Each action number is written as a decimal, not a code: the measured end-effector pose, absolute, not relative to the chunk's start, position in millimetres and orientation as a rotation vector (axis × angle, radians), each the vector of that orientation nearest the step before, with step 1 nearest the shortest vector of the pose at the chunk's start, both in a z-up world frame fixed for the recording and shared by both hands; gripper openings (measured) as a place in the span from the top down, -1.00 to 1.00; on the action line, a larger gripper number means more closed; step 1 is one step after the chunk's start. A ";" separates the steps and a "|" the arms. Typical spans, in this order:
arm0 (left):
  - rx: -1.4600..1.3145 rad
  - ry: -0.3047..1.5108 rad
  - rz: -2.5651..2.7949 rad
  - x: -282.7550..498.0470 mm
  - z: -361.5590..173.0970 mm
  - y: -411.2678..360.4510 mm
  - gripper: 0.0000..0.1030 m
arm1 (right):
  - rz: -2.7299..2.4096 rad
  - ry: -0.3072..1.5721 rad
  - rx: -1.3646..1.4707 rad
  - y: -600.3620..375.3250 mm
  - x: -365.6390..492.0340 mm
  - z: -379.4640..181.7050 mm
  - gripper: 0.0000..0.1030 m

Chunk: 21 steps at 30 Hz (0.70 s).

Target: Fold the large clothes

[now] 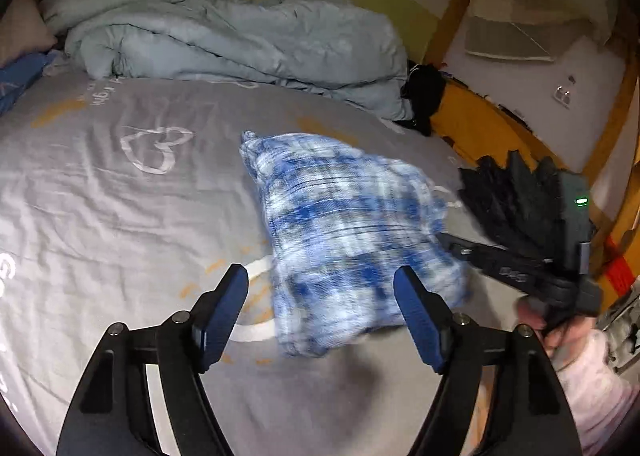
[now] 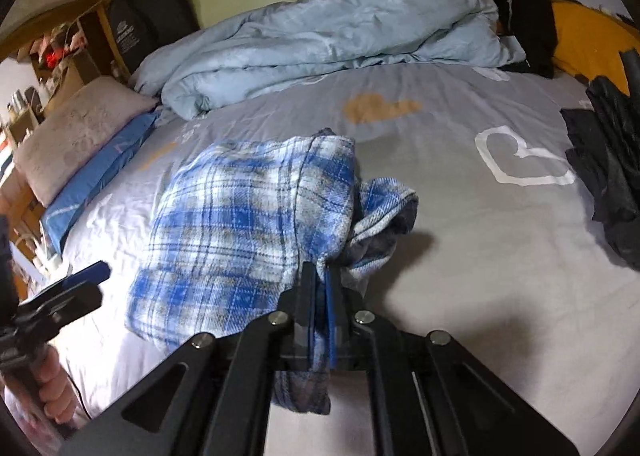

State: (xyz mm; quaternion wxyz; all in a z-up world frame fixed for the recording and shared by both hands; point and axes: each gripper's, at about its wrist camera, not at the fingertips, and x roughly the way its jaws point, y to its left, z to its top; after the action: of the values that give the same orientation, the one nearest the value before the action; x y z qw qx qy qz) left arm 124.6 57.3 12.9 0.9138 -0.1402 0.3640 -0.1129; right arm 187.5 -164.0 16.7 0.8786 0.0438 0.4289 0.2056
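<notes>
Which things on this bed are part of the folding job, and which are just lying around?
In the job:
- blue plaid garment, partly folded
- right gripper, shut on the garment's edge
- left gripper, open, holding nothing

Lying about:
- light blue duvet
- pillow
- dark clothes at the bed's edge

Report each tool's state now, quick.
Left tool: open, nothing between its fingers.
Right tool: shut on the blue plaid garment.
</notes>
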 end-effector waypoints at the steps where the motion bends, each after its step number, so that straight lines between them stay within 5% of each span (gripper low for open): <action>1: -0.260 0.757 -0.201 126.8 11.2 56.0 -0.44 | 0.426 0.892 0.085 -163.9 185.6 16.8 0.90; 13: -0.258 0.788 -0.150 136.1 2.0 55.2 -0.44 | 0.380 0.877 0.043 -165.8 180.3 22.8 0.40; 15: -0.272 0.779 -0.144 136.4 3.5 57.3 -0.44 | 0.365 0.870 0.045 -167.7 179.8 23.9 0.16; 17: -0.300 0.752 -0.134 135.4 7.0 61.2 -0.44 | 0.333 0.846 0.066 -172.8 179.8 26.9 -0.30; 21: -0.367 0.724 -0.166 138.0 14.7 64.0 -0.53 | 0.339 0.820 0.247 -193.6 184.2 29.4 -0.58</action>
State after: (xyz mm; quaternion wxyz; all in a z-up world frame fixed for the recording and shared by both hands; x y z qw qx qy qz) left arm 138.0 64.0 14.7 0.9154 -0.1785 0.3517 -0.0807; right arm 184.2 -193.6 29.4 0.8959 0.1191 0.3955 0.1638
